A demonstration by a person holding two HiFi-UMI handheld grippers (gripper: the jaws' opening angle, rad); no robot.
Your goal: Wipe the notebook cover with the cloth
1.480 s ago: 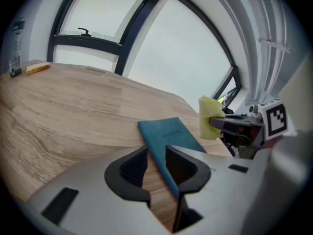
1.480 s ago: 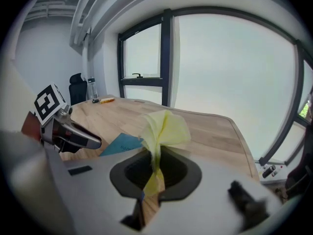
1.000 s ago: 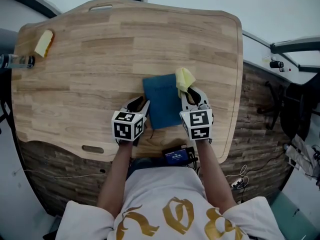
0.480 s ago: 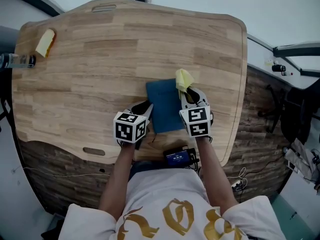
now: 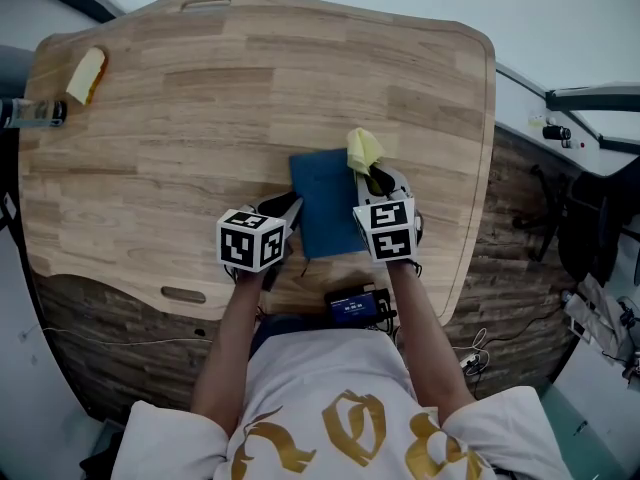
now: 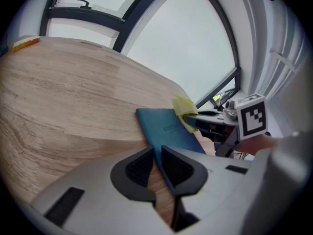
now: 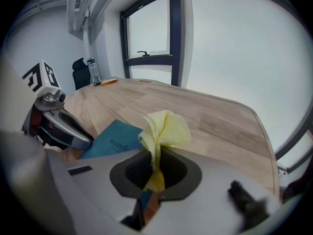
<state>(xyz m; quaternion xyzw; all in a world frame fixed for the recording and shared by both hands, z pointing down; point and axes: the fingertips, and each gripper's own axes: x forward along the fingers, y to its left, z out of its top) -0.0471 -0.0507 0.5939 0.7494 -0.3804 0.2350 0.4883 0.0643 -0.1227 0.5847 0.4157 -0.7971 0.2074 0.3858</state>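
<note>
A blue notebook (image 5: pixel 325 203) lies flat on the wooden table (image 5: pixel 200 118) near its front edge. My left gripper (image 5: pixel 284 211) is at the notebook's left edge. Its jaws have just been closing, and in the left gripper view (image 6: pixel 156 158) that edge of the notebook (image 6: pixel 171 131) is pinched in the narrow gap between them. My right gripper (image 5: pixel 378 180) is shut on a bunched yellow cloth (image 5: pixel 363 150). The cloth (image 7: pixel 164 129) sticks up from the jaws over the notebook's far right corner (image 7: pixel 115 138).
A yellow sponge-like block (image 5: pixel 85 73) and a bottle (image 5: pixel 30 113) sit at the table's far left. A small black device (image 5: pixel 355 306) hangs at the front edge by the person's body. A dark chair (image 5: pixel 590 218) stands to the right of the table.
The left gripper's jaws have narrowed from wide open onto the notebook's left edge. The right gripper with the cloth has sunk slightly toward the notebook's far right corner.
</note>
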